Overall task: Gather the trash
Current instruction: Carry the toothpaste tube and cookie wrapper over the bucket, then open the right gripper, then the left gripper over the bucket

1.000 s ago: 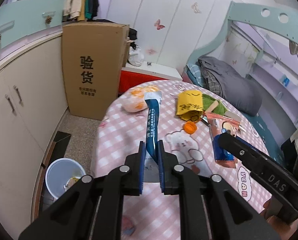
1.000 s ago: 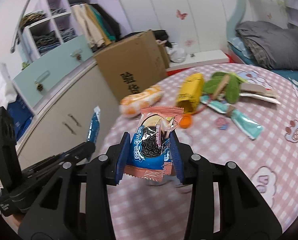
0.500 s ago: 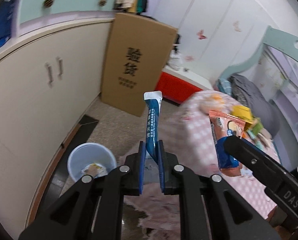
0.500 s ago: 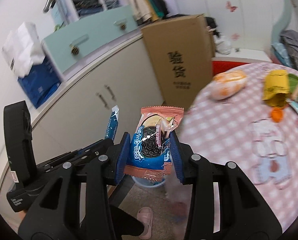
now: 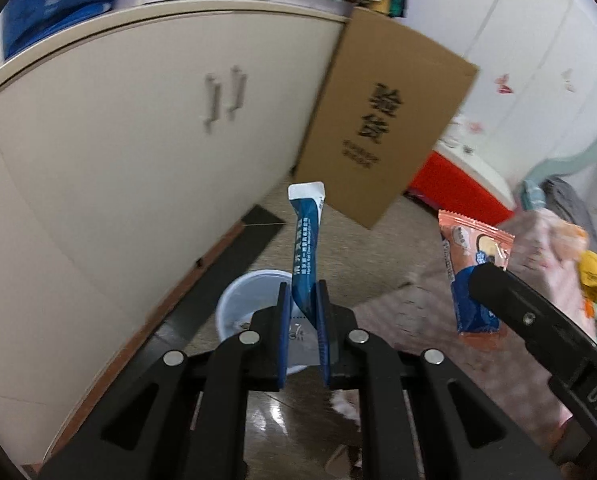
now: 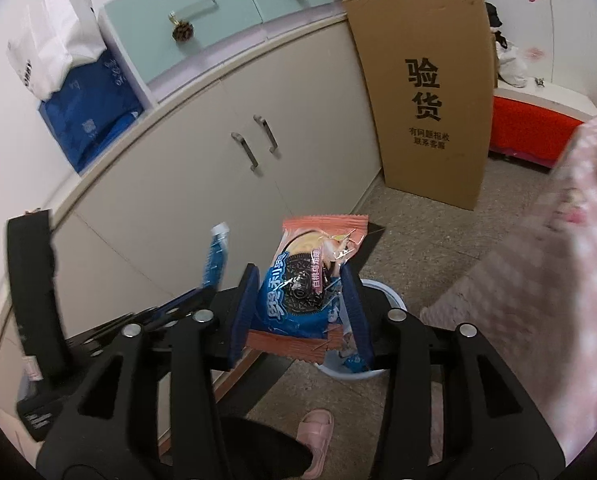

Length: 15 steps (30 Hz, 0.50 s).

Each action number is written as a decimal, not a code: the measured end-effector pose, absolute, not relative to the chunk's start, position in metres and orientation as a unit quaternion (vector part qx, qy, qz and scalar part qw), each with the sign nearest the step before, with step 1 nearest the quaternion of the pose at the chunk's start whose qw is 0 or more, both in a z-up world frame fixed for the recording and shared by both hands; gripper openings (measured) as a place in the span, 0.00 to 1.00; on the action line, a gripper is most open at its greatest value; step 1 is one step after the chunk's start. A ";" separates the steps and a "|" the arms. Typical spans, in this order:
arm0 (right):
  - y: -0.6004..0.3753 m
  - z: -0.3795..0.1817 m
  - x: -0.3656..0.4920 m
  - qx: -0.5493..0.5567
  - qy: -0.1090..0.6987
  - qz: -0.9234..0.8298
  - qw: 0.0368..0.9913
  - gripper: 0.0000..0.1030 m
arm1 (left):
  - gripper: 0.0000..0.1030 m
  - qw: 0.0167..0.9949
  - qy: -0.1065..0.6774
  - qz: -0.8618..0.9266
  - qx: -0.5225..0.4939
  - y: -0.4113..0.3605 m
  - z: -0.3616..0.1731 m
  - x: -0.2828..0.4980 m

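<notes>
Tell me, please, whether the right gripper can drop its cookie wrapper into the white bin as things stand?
Probably yes: the right gripper hangs over the white bin, its jaws have just been opening around the cookie wrapper, and nothing lies between.

- The left gripper (image 5: 303,304) points steeply downward, its two blue pads (image 5: 283,320) drawn close together and pinching a thin blue sachet (image 5: 306,248) that stands up between them
- The right gripper (image 6: 300,298) also tilts downward; its jaws have just been opening, and the cookie packet (image 6: 302,288) sits loosely between the blue pads (image 6: 245,312), a gap showing at the left one
- In the left wrist view the right gripper's black finger reaches in from the lower right
- In the right wrist view the left gripper's black body sits at the left, just beside the right one
- A foot in a pink slipper (image 6: 318,436) shows below
</notes>
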State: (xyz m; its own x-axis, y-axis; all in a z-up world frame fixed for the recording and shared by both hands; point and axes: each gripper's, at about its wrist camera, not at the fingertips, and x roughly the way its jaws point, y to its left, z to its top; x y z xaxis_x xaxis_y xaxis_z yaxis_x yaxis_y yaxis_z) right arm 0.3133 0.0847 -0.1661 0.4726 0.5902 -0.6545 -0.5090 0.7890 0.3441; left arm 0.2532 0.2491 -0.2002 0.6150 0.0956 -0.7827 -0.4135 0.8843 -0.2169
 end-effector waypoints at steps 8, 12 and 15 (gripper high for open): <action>0.093 -0.195 0.326 0.043 0.422 0.292 0.857 0.67 | 0.12 0.864 0.436 0.169 -0.188 0.267 -0.224 0.260; 0.085 -0.195 0.322 0.042 0.420 0.287 0.860 0.69 | 0.12 0.864 0.440 0.164 -0.183 0.260 -0.226 0.264; 0.077 -0.193 0.320 0.049 0.419 0.284 0.861 0.70 | 0.12 0.866 0.439 0.161 -0.176 0.252 -0.224 0.264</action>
State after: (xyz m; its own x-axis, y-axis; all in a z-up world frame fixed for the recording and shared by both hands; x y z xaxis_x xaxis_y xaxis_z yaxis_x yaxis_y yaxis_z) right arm 0.3198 0.0772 -0.1931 0.4868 0.5301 -0.6943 -0.4488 0.8337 0.3219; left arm 0.2644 0.2521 -0.2235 0.5631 0.1235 -0.8171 -0.4330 0.8862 -0.1645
